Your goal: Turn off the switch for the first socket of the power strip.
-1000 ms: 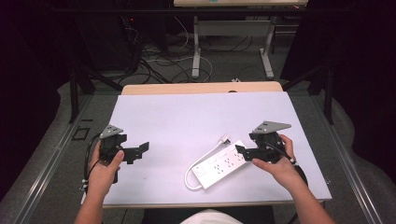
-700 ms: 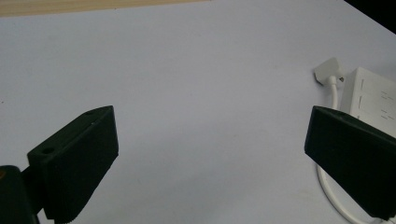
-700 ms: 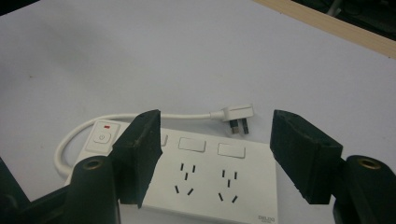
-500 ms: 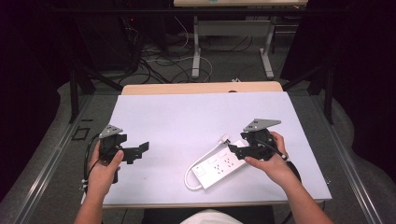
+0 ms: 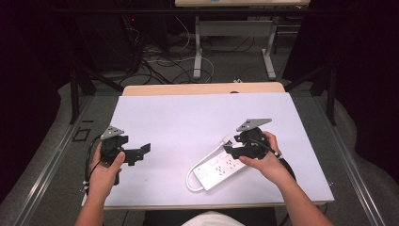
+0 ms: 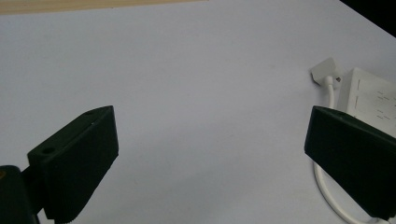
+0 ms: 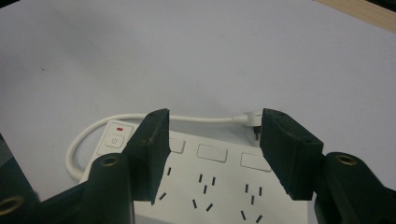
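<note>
While the right gripper (image 5: 234,151) hovers over its far end, jaws half-closing but clear, the white power strip (image 5: 219,166) lies near the table's (image 5: 179,117) front edge: rigid, light, smooth plastic, best pinched across its narrow body, not the springy cord (image 7: 154,117); left gripper (image 5: 141,151) idle, agape.

A white power strip (image 5: 220,165) with its cord lies on the white table (image 5: 188,117).

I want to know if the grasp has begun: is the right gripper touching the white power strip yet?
Cannot tell. In the right gripper view the right gripper has its jaws, which have just been closing, part open above the power strip; no view plainly shows contact or a gap.
</note>
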